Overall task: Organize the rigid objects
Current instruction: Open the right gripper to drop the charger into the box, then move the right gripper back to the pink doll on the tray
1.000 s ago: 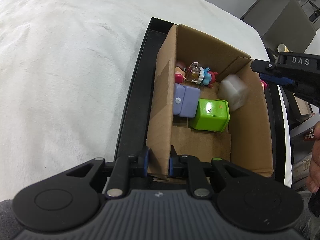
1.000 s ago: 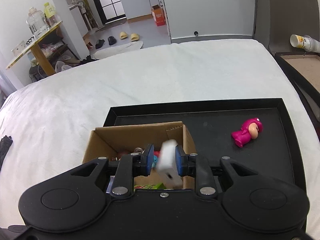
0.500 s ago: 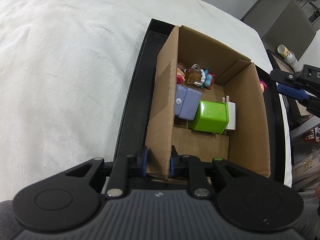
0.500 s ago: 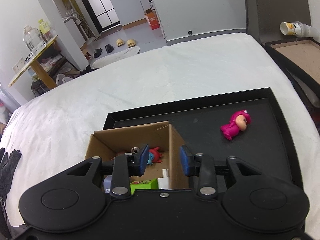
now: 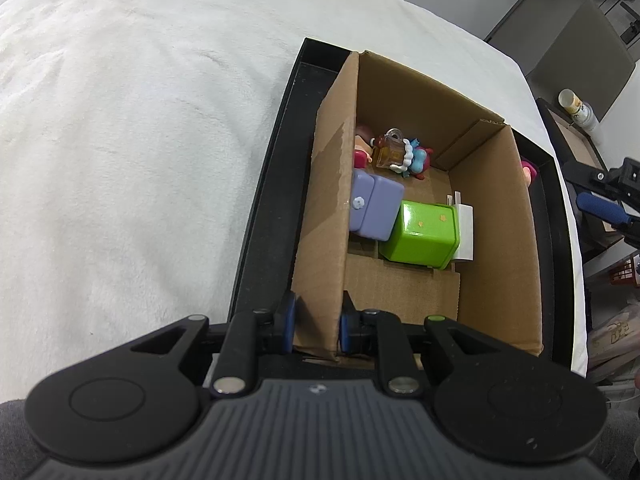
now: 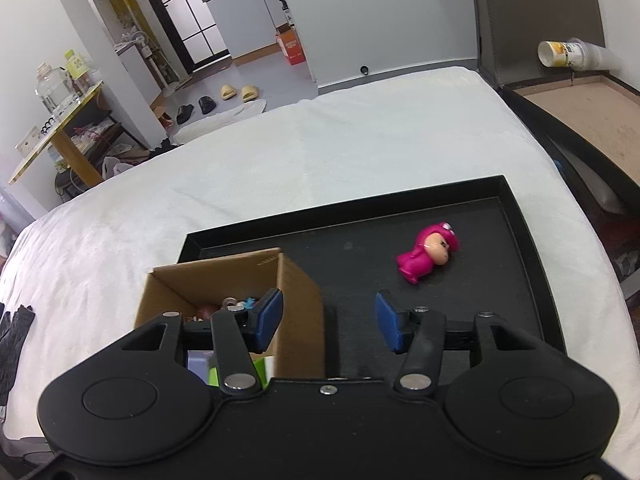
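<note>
A cardboard box (image 5: pixel 496 216) stands in a black tray (image 5: pixel 264 184). My left gripper (image 5: pixel 317 327) is shut on the box's left wall near the front corner. Inside lie a green cube (image 5: pixel 424 234), a purple block (image 5: pixel 374 208), a white block (image 5: pixel 466 232) against the green cube, and small figures (image 5: pixel 396 154) at the far end. My right gripper (image 6: pixel 329 322) is open and empty above the tray, just right of the box (image 6: pixel 240 280). A pink figure (image 6: pixel 430 254) lies on the tray (image 6: pixel 516 224) beyond it.
The tray sits on a white blanket (image 5: pixel 120 140). A second tray with a brown board (image 6: pixel 584 112) and a tipped cup (image 6: pixel 568 54) are at the right. Room furniture stands in the background.
My right gripper let go of the white block, which dropped into the box beside the green cube. The right gripper opened wide and moved right, off the box. The left gripper kept its hold.
</note>
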Available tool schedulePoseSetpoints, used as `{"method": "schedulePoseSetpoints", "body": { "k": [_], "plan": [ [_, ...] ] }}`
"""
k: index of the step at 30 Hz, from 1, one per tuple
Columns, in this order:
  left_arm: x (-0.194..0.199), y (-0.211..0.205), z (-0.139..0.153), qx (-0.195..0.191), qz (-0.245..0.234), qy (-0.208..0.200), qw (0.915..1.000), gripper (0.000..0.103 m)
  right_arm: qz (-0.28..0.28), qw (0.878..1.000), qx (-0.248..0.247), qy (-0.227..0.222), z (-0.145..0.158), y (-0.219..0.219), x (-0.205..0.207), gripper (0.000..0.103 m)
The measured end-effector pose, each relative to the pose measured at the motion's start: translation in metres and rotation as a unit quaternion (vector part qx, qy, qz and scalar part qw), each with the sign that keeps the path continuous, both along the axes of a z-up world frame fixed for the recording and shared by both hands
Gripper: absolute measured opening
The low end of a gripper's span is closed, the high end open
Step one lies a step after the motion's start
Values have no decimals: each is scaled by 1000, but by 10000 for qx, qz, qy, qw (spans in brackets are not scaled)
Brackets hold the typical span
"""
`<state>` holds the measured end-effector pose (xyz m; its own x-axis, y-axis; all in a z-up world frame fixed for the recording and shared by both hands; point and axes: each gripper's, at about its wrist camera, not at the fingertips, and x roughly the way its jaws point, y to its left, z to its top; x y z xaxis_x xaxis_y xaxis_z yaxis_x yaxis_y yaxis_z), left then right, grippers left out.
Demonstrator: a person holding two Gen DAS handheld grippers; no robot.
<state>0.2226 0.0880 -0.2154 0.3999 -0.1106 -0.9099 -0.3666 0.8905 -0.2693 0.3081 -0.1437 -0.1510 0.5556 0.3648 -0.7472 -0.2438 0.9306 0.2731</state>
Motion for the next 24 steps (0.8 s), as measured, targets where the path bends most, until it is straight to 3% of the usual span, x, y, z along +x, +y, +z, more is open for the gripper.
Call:
{"method": "schedulePoseSetpoints", "body": {
  "k": [15, 24],
  "plan": [
    [2, -3, 1, 92, -29, 68, 9999, 18, -233, 9997, -7, 28, -36, -31, 21, 67],
    [6, -7, 1, 212, -87, 195, 9995, 17, -536, 9980, 318, -39, -64, -42, 38, 68]
  ]
}}
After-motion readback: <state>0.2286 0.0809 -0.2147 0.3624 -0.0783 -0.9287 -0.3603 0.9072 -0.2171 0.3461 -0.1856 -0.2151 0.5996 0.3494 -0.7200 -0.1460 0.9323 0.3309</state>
